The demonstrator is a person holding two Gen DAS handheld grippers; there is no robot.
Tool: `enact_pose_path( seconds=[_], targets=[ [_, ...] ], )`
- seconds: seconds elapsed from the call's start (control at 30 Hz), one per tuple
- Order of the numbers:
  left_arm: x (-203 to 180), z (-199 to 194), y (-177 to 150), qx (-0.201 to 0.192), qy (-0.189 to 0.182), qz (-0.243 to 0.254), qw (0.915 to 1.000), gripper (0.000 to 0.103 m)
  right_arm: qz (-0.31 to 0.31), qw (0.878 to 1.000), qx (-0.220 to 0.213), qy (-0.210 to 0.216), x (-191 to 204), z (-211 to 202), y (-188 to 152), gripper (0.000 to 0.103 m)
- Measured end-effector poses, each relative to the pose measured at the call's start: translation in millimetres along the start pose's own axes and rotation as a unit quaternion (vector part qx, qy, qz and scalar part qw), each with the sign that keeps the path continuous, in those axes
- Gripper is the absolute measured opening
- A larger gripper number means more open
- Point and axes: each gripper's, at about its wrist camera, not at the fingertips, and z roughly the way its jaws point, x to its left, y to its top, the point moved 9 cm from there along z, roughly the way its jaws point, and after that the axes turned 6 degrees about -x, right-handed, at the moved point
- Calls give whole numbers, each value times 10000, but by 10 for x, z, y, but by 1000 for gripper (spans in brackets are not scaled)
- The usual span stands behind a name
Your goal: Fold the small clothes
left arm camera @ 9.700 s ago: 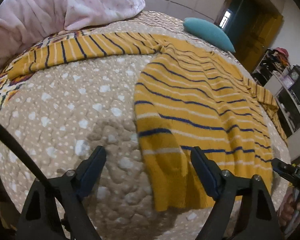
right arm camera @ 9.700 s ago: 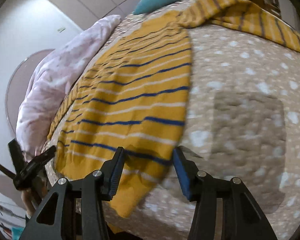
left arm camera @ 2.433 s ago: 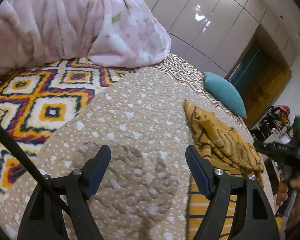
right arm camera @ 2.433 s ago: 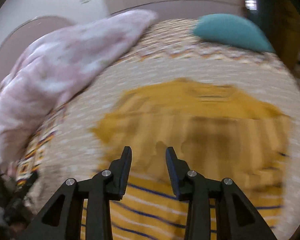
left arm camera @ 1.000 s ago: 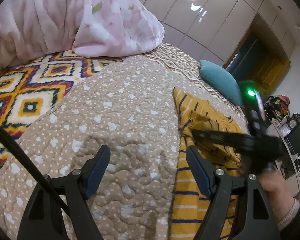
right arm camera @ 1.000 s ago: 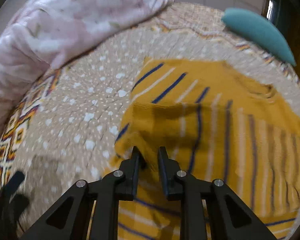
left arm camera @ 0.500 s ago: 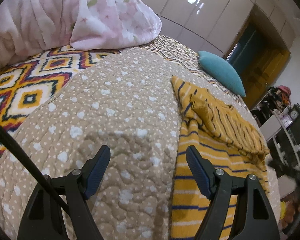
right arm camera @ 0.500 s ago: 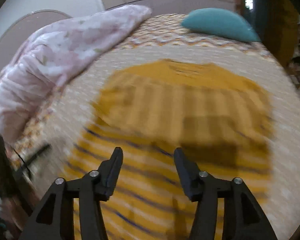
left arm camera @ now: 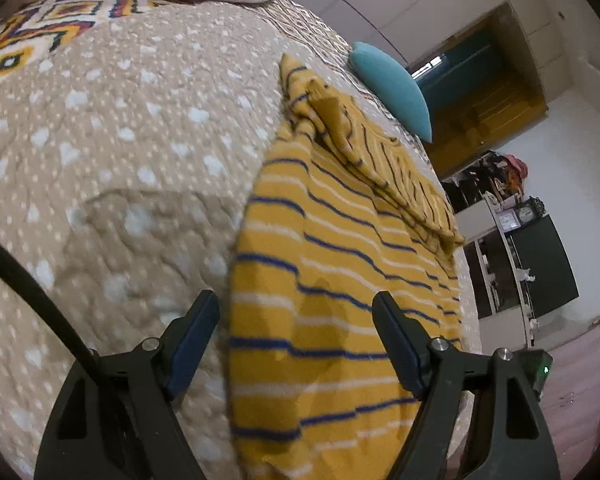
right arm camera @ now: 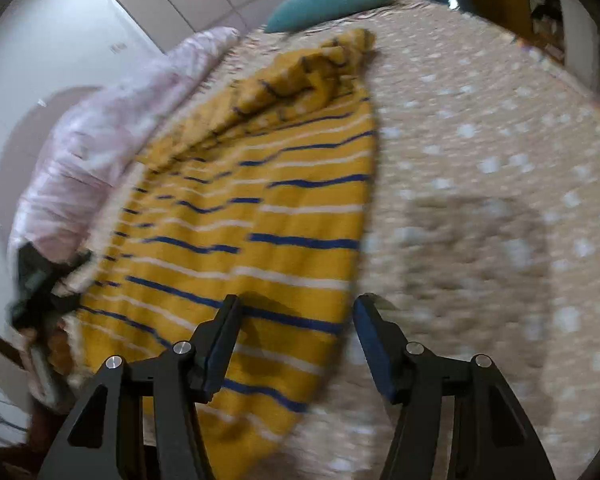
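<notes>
Beige quilted bedspread with white dots (left arm camera: pixel 132 128) covers the bed under me, with a pink floral blanket (right arm camera: pixel 100 136) bunched along one side and a teal oval cushion (left arm camera: pixel 392 88) near the far edge. On the spread lies the mustard-yellow knit sweater with blue and white stripes (left arm camera: pixel 320 272), its body flat and its sleeves folded across the upper part. My left gripper (left arm camera: pixel 296 344) hangs over the sweater's near hem at its left edge, jaws spread wide and gripping nothing. My right gripper (right arm camera: pixel 296 344) sits over the hem's right edge, jaws likewise spread, with the yellow knit beneath the left finger and bare bedspread beneath the right finger.
</notes>
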Motion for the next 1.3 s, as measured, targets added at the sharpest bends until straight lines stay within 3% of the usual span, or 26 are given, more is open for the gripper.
enact_pose_path(
  seconds=[0.13,0.27,0.43,0.5,0.63,0.73,0.8,0.93,1.0,1.1,1.17,1.3],
  targets=[
    [-191,-64,-278,245,-177,132,9995,77,327,9977,-83,593,174,138,-48,64],
    [-308,-138,-523,274,-159,361,9988,77,776,9877,-101,1354,313,130,-158,64],
    [-376,-189,-643,311,-262,144,9991,72,1086,9745,-52,1963,447,46,-371,64],
    [-374,-155,-694,430,-325,52,9985,54,915,9770,10,1926,544,41,-493,64],
    [-348,-147,-780,367,-171,115,9991,37,706,9789,176,1909,720,97,-713,57],
    [-266,-139,-740,395,-286,-297,9984,33,756,9812,217,1760,775,228,-794,41],
    [-194,-93,-700,465,-233,-576,9970,13,853,9830,222,1611,729,277,-800,20],
    [-135,-229,-627,344,-12,-734,9967,8,887,9841,195,1528,683,209,-748,12],
    [-202,-439,-566,88,94,-526,9985,7,682,9843,146,1623,766,30,-729,10],
    [-400,-812,-526,-272,-58,-211,9994,7,274,9836,-10,1785,915,-378,-704,9],
    [-538,-961,-612,-318,-146,24,9994,7,185,9818,-75,1891,970,-574,-738,9],
    [-596,-910,-747,-235,159,391,9988,7,-49,9852,-18,1715,1014,-591,-828,9]
  ],
)
